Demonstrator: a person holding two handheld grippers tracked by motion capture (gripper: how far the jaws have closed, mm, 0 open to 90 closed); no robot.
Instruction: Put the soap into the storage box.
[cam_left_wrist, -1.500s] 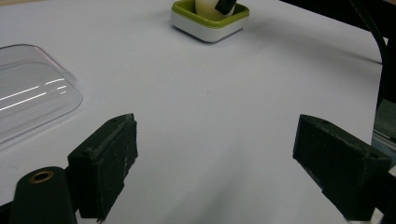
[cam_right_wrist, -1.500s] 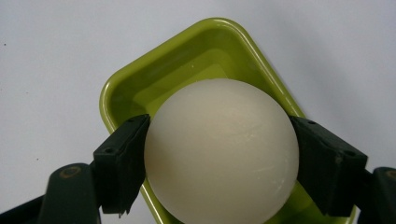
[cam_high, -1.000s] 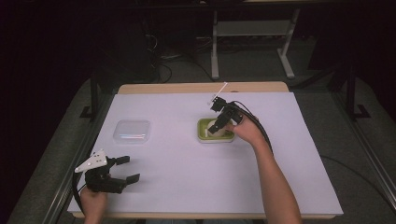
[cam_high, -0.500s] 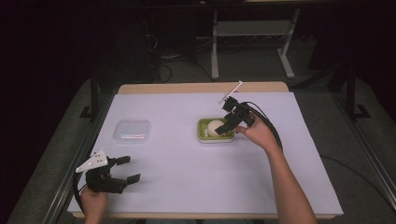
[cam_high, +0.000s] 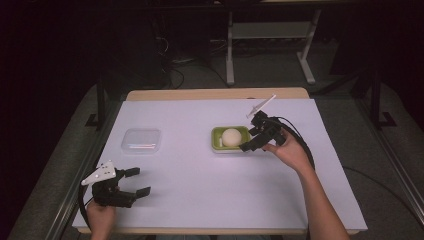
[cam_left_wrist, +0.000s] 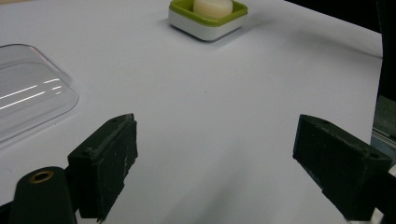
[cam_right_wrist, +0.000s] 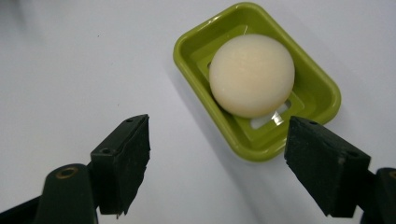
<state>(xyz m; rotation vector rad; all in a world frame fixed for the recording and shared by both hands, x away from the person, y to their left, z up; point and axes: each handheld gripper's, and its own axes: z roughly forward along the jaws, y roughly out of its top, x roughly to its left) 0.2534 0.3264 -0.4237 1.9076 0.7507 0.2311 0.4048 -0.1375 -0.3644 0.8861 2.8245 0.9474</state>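
A round cream soap (cam_high: 231, 137) lies in a green soap dish (cam_high: 216, 135) right of the table's middle. My right gripper (cam_high: 248, 140) hovers just right of the dish, open, with nothing between its jaws. In the right gripper view the soap (cam_right_wrist: 251, 74) and dish (cam_right_wrist: 201, 46) lie ahead of the open right gripper (cam_right_wrist: 219, 163). Near the front left edge my left gripper (cam_high: 141, 181) stands open and empty. In the left gripper view the left gripper (cam_left_wrist: 215, 158) faces bare table, and the dish (cam_left_wrist: 205, 28) is far ahead.
A clear plastic lid (cam_high: 141, 140) lies flat at the left, beyond the left gripper, and appears again as the lid (cam_left_wrist: 28, 93) in the left gripper view. A white sheet (cam_high: 200, 195) covers the table. Dark floor and a metal stand (cam_high: 230, 45) are behind.
My right gripper has drawn back from over the dish toward the right, and the soap now lies uncovered in the dish. The left gripper has stayed still.
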